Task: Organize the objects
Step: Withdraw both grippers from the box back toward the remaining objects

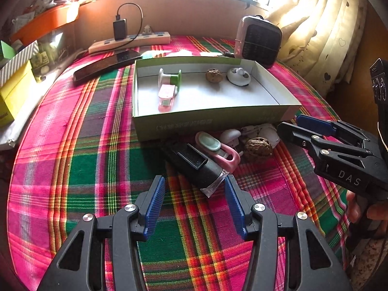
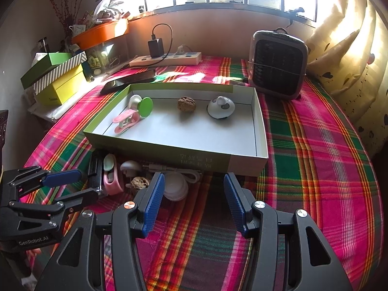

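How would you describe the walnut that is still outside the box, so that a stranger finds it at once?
Start at the shallow open box on the plaid cloth. In the small pile against its near wall, the walnut lies beside a pink clip and white plugs. It alone there is brown, round and wrinkled; its twin sits inside the box.

We carry two alike black plastic grippers, the left gripper [image 1: 194, 205] and the right gripper [image 2: 191, 202], each with ribbed blue pads [image 1: 155, 205], silver screw heads at the finger pivots, triangular cut-outs in the arms and white lettering on the body.
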Motion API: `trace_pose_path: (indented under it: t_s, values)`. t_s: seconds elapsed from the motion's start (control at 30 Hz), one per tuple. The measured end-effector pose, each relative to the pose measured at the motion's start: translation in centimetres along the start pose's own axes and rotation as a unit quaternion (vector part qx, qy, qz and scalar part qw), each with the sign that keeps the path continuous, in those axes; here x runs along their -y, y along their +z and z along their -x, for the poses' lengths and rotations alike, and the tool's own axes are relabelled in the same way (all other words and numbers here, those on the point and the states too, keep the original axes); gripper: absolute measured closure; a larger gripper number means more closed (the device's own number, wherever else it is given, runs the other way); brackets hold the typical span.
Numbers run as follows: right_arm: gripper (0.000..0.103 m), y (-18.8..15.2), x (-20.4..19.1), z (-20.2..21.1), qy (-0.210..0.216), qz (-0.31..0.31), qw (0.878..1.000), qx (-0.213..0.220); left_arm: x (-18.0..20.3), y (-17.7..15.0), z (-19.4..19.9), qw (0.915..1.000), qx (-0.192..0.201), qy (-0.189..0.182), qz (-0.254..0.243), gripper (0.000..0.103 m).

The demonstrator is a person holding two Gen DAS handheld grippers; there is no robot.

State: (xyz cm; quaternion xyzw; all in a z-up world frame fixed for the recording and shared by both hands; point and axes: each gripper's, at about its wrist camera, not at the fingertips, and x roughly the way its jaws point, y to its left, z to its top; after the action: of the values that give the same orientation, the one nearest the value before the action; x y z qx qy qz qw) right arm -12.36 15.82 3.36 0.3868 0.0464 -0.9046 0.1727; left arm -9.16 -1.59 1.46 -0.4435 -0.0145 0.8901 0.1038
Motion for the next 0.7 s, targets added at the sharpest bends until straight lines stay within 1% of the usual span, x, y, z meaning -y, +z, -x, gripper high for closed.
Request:
trace_pose_path:
  t_s: [0.47,0.63,0.7]
  values:
    - [0.051,-0.4,-1.2,0.3,0.004,0.013,1.0,-0.001,-2.6,-1.2,1.1,0.9995,0.005,0.025,0.016,0.054]
    - [0.051,-0.6,-1.6,0.3,0.007,0.015,1.0,-0.002,-3.6,-1.4,1.7,0.9987,0.014,0.038,0.031,0.054]
    - [0.051,-0.6,-1.8,0.3,0.008,0.018,1.0,-0.001,-3.7,-1.4,1.8,0.9988,0.016,0.031,0.036,0.054]
